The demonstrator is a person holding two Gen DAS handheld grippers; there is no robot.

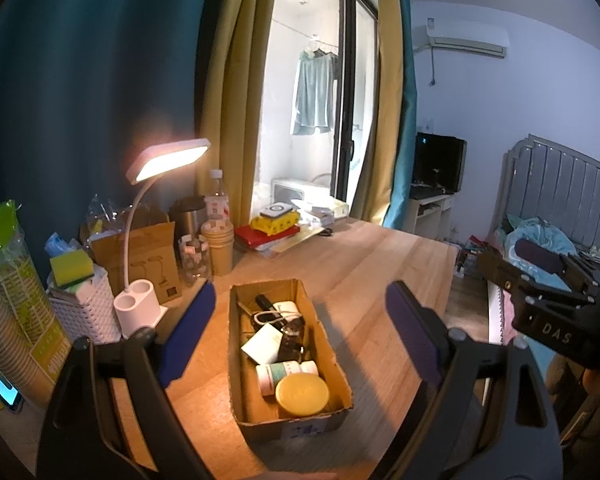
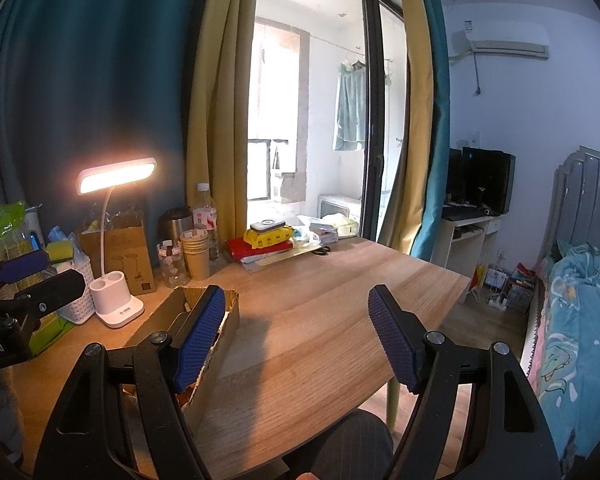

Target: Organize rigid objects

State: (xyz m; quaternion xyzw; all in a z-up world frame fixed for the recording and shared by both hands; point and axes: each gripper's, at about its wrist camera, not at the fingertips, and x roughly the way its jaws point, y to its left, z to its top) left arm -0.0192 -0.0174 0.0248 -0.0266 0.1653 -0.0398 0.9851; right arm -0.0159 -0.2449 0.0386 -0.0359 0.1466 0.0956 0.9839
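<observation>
Now cardboard box [image 1: 290, 360] sits between my left claw's [image 1: 300, 328] wide-open, empty jaws; right claw [image 2: 296, 336] wide, empty, box by its left finger. Corrugated walls, round yellow lid [image 1: 302, 390] inside.

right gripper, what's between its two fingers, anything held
Nothing held: the right wrist view shows only bare wooden table between the open right gripper fingers.
</observation>
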